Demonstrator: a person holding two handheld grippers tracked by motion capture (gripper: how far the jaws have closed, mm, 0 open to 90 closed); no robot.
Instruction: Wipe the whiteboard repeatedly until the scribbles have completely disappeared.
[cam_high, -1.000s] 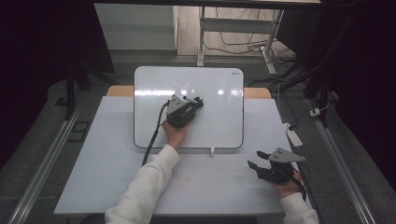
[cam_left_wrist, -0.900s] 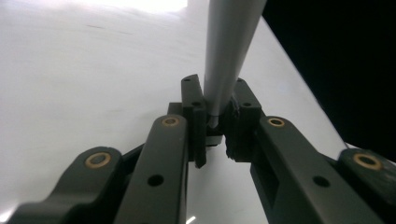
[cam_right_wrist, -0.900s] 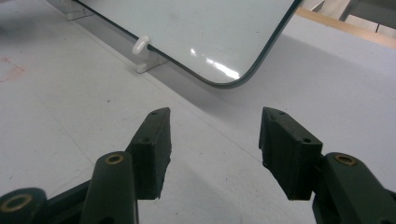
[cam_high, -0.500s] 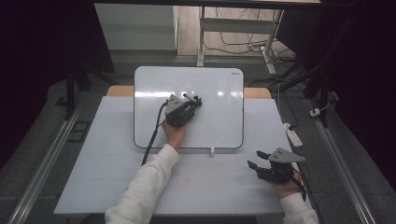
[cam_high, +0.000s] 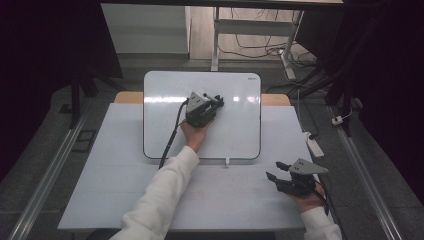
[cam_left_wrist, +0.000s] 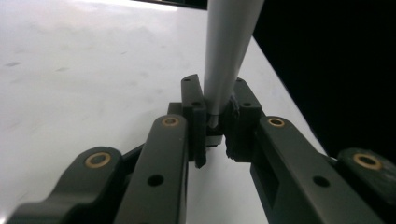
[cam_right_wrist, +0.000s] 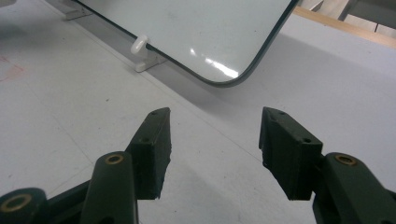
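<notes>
Marker (cam_left_wrist: 227, 56) clamped in left gripper (cam_high: 212, 102), barrel angled over whiteboard (cam_high: 240, 135) near its middle, probably to write or wipe. Right gripper (cam_high: 277, 171) parked on table (cam_high: 100, 185), jaws apart, empty, out of the way.

Left tool (cam_high: 216, 103) clamped shut (arm outstretched), right tool (cam_right_wrist: 215, 140) agape, low.

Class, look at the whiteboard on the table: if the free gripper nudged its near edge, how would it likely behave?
The whiteboard looks thin, flat and rigid, so it would probably slide as one piece rather than bend. Its glossy face may be slippery. The small white clip at its near edge might resist a push. The left gripper working over it could add drag.
</notes>
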